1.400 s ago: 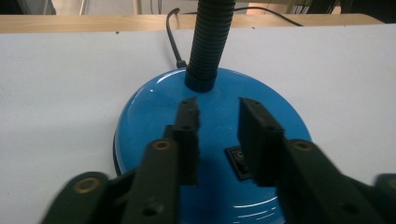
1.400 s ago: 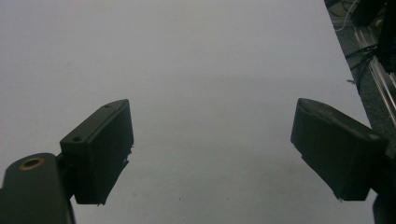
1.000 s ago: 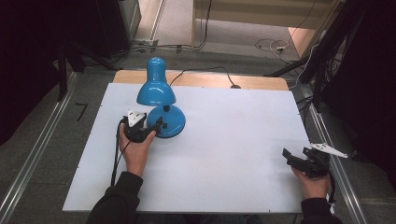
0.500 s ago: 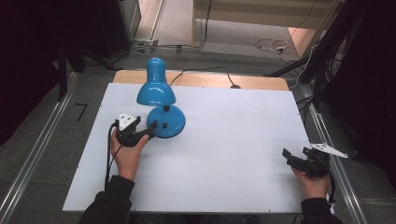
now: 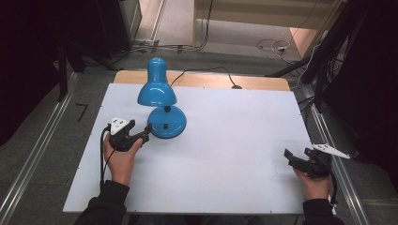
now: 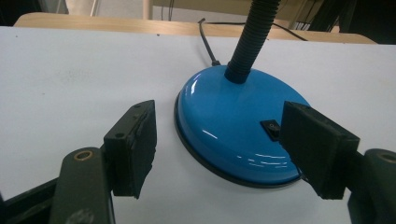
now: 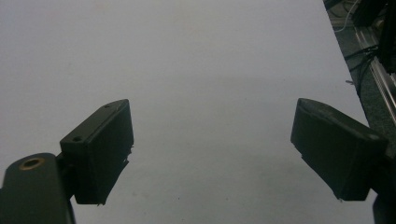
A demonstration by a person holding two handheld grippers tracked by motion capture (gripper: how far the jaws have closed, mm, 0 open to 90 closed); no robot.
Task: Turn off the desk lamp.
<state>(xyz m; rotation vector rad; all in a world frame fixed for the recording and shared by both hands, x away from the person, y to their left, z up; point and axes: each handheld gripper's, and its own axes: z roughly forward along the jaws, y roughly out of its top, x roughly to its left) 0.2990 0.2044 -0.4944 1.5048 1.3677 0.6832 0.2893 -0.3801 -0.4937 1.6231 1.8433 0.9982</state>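
Note:
A blue desk lamp stands at the back left of the white table (image 5: 225, 159); its shade (image 5: 156, 89) hangs over the round base (image 5: 168, 123). My left gripper (image 5: 144, 134) is just left of the base and points at it, jaws open. In the left gripper view the base (image 6: 224, 121), with its black switch (image 6: 271, 127) and black gooseneck (image 6: 252, 37), lies just ahead of the left gripper (image 6: 219, 122), and neither pad presses on it. My right gripper (image 5: 290, 158) rests open near the table's right front edge, and the right gripper (image 7: 212, 126) has bare white table between its jaws.
The lamp's black cable (image 5: 206, 71) runs back over a wooden strip (image 5: 263, 83) behind the white top. Metal rails (image 5: 42, 154) line the floor on both sides, and loose cables (image 5: 277, 46) lie on the floor beyond the table.
My left hand has drawn back to the left and slightly toward me, so its jaws have come away from the lamp base. The right hand and the lamp have stayed put.

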